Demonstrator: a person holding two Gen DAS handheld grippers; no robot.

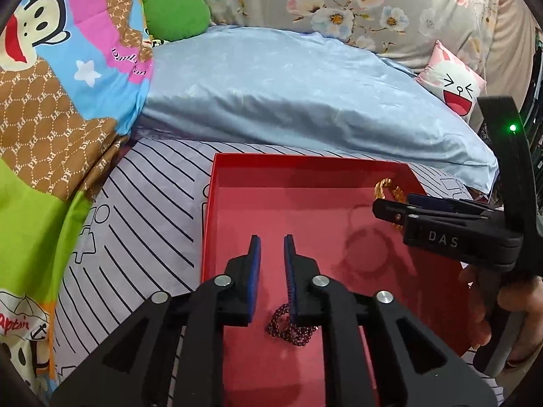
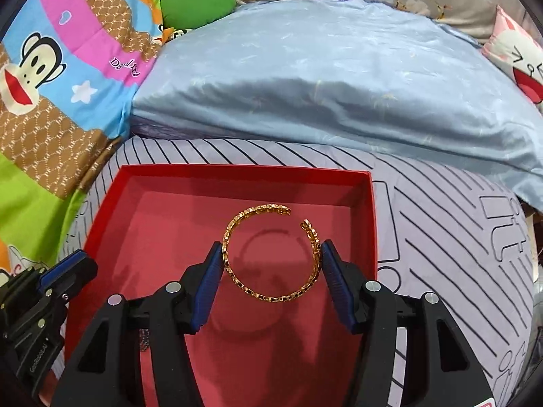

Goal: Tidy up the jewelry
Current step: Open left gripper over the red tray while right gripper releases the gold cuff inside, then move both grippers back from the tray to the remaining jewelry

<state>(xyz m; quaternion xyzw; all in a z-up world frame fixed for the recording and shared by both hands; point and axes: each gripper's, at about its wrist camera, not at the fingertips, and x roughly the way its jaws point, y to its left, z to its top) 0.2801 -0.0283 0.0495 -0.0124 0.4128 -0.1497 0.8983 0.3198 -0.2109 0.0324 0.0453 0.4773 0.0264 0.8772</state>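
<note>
A red open box (image 1: 217, 183) (image 2: 112, 190) lies on the striped bed sheet. My right gripper (image 2: 271, 247) is shut on a gold open bangle (image 2: 258, 213) and holds it above the box floor; the bangle casts a shadow below. In the left wrist view the right gripper (image 1: 393, 210) hangs over the box's far right corner with the gold bangle (image 1: 387, 185) partly hidden behind it. A dark red bead bracelet (image 1: 288, 329) lies on the box floor. My left gripper (image 1: 271, 240) hovers over it, fingers a little apart and empty. It also shows at the left edge of the right wrist view (image 2: 68, 264).
A light blue pillow (image 1: 305, 95) lies just beyond the box. A colourful cartoon blanket (image 1: 51, 101) is at the left, a green cushion (image 1: 176, 13) behind it, a pink-and-white face cushion (image 1: 454, 84) at the far right. Striped sheet (image 2: 441, 237) surrounds the box.
</note>
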